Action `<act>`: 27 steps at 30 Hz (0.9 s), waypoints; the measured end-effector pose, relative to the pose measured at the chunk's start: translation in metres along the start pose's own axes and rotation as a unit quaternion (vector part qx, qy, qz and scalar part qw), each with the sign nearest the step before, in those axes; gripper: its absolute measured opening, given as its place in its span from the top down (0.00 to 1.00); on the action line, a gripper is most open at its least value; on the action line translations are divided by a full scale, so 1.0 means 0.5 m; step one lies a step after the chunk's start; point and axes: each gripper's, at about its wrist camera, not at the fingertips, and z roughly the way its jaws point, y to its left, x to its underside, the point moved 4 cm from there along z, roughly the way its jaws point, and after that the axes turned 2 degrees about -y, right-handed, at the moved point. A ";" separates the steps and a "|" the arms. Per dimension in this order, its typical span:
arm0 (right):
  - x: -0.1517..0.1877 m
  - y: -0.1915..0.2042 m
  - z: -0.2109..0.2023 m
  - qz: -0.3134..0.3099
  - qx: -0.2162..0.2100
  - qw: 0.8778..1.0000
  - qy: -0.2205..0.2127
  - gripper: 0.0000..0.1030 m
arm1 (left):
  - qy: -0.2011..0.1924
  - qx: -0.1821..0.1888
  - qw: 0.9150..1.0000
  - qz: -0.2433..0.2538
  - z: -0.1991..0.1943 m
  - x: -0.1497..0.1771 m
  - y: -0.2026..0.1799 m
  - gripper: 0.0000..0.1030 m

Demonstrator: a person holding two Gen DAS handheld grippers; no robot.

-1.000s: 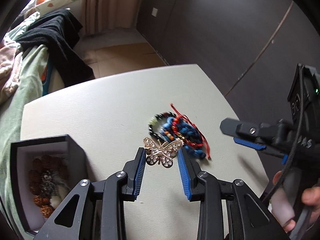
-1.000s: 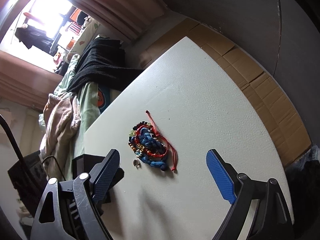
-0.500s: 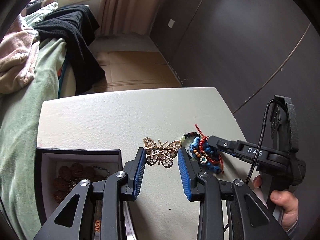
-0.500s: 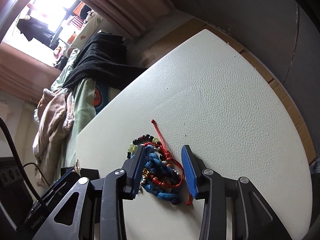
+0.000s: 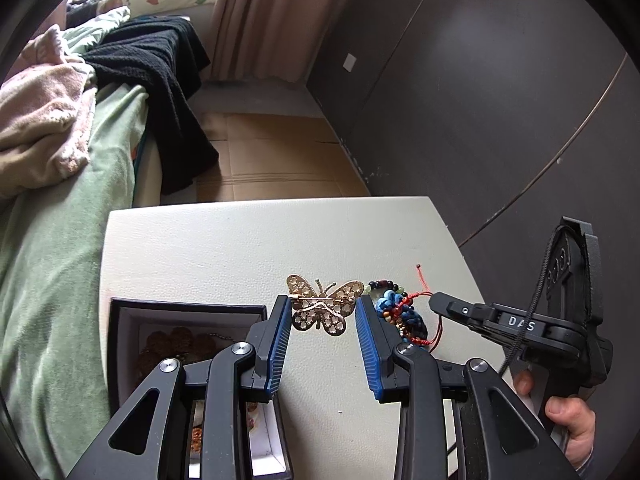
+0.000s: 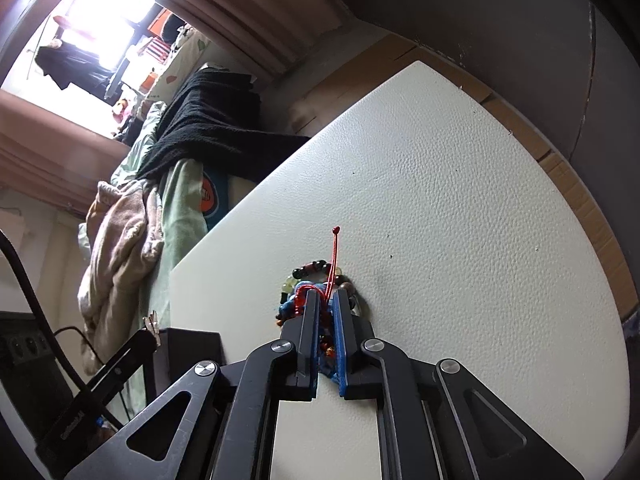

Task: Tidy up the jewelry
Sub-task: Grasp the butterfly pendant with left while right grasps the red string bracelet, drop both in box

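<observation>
White bench (image 5: 224, 240) beside bed: keep left gripper (image 5: 320, 312) jaws clamped on butterfly brooch (image 5: 320, 310), carry over open jewelry box (image 5: 124, 320) at left, release low inside. Hold right gripper (image 6: 325, 300) jaws closed on bracelet bundle (image 6: 298, 308), lift straight to avoid snagging red cord (image 6: 332, 256).

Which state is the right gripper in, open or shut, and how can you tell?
Shut. The right gripper has its blue pads pressed onto the bracelet pile on the table, with only cord and beads between them.
</observation>
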 end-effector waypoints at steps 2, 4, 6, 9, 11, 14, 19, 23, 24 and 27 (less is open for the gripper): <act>0.004 0.010 -0.018 -0.001 -0.010 1.000 -0.006 0.92 | -0.007 -0.002 1.000 -0.003 -0.019 0.000 0.004 0.67; 0.009 0.021 -0.036 -0.005 -0.017 1.000 -0.013 0.92 | -0.014 -0.005 1.000 -0.006 -0.037 0.000 0.010 0.67; 0.013 0.032 -0.053 -0.006 -0.026 0.999 -0.019 0.92 | -0.021 -0.015 1.000 -0.007 -0.055 0.002 0.021 0.67; 0.020 0.054 -0.076 -0.012 -0.037 0.999 -0.029 0.92 | -0.025 -0.024 0.999 -0.020 -0.081 0.002 0.042 0.67; 0.027 0.071 -0.089 -0.018 -0.047 0.998 -0.034 0.92 | -0.030 -0.030 0.999 -0.028 -0.100 0.003 0.055 0.67; 0.037 0.103 -0.103 -0.030 -0.062 0.997 -0.039 0.92 | -0.035 -0.031 0.998 -0.039 -0.122 0.004 0.074 0.66; 0.057 0.160 -0.119 -0.054 -0.087 0.994 -0.047 0.92 | -0.038 -0.022 0.997 -0.065 -0.151 0.012 0.104 0.30; 0.071 0.204 -0.129 -0.074 -0.106 0.990 -0.059 0.92 | -0.054 -0.021 0.996 -0.069 -0.183 0.009 0.118 0.27; 0.074 0.213 -0.130 -0.076 -0.111 0.989 -0.060 0.92 | -0.055 -0.022 0.996 -0.071 -0.187 0.009 0.123 0.27; 0.083 0.240 -0.125 -0.084 -0.126 0.987 -0.060 0.92 | -0.053 -0.021 0.995 -0.078 -0.192 0.012 0.139 0.27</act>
